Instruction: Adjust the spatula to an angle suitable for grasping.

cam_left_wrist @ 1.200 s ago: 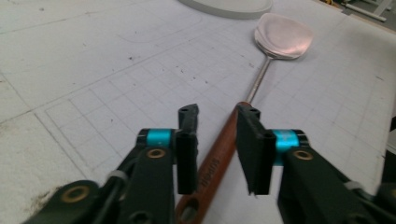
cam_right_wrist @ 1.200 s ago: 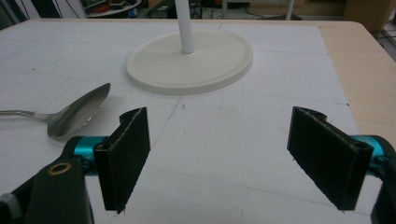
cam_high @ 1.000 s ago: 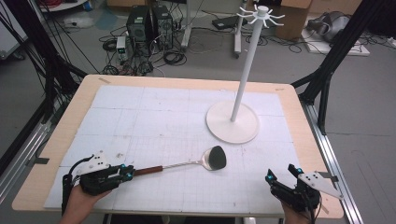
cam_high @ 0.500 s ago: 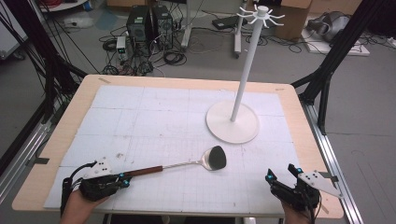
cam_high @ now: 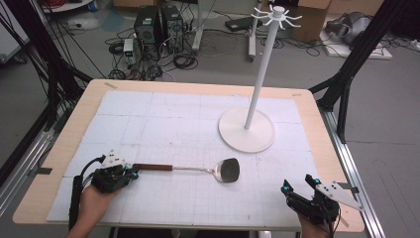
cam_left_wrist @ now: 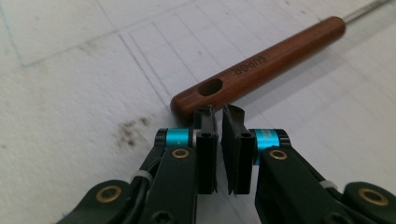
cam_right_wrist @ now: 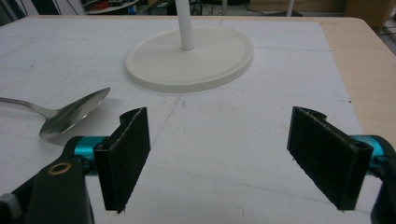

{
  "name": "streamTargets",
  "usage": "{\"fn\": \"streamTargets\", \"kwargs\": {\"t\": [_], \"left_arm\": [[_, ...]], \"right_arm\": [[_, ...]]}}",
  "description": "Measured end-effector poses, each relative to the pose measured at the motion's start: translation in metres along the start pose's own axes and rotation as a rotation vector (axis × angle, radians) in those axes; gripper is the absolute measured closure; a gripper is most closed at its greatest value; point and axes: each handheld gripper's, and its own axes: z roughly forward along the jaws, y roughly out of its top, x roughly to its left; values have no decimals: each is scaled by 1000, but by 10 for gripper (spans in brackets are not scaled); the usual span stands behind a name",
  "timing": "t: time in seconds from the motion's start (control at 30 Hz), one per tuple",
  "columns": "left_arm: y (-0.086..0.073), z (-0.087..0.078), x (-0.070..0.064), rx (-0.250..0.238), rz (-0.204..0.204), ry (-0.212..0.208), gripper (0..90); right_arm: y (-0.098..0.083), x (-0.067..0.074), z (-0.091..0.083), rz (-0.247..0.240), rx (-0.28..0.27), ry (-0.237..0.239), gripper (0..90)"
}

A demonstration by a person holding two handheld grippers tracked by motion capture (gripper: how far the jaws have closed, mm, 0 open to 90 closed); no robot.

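Desk (cam_high: 163, 106) wears a white gridded mat; white stand (cam_high: 247, 130) right of centre. Spatula (cam_high: 198, 169) lies flat near the front, long axis left-right, blade right, wooden handle left. Left gripper (cam_high: 130, 173) just off the handle end, jaws nearly together, empty. Right gripper (cam_high: 297, 187) front-right, jaws wide apart.

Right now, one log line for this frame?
left gripper: shut, empty, at spatula handle end | right gripper: open, idle | spatula: flat on mat | stand: upright
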Motion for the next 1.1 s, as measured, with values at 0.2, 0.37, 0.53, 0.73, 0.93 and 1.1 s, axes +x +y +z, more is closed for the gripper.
{"fn": "streamTargets", "kwargs": {"t": [0.2,0.37,0.53,0.73,0.93,1.1], "left_arm": [[11,14,5,-13,0,48,823],[23,28,12,-33,-43,63,822],[39,41,15,-21,-31,81,820],[58,57,15,-24,-20,90,818],[57,51,26,-50,-43,95,769],[58,42,54,-137,-35,149,788]], "right_arm": [[-1,-1,1,1,0,2,203],[-1,-1,1,-1,4,4,203],[-1,-1,2,0,5,6,203],[-1,-2,3,-2,5,4,203],[-2,-3,0,9,4,1,203],[-3,-5,-1,14,1,-1,203]]}}
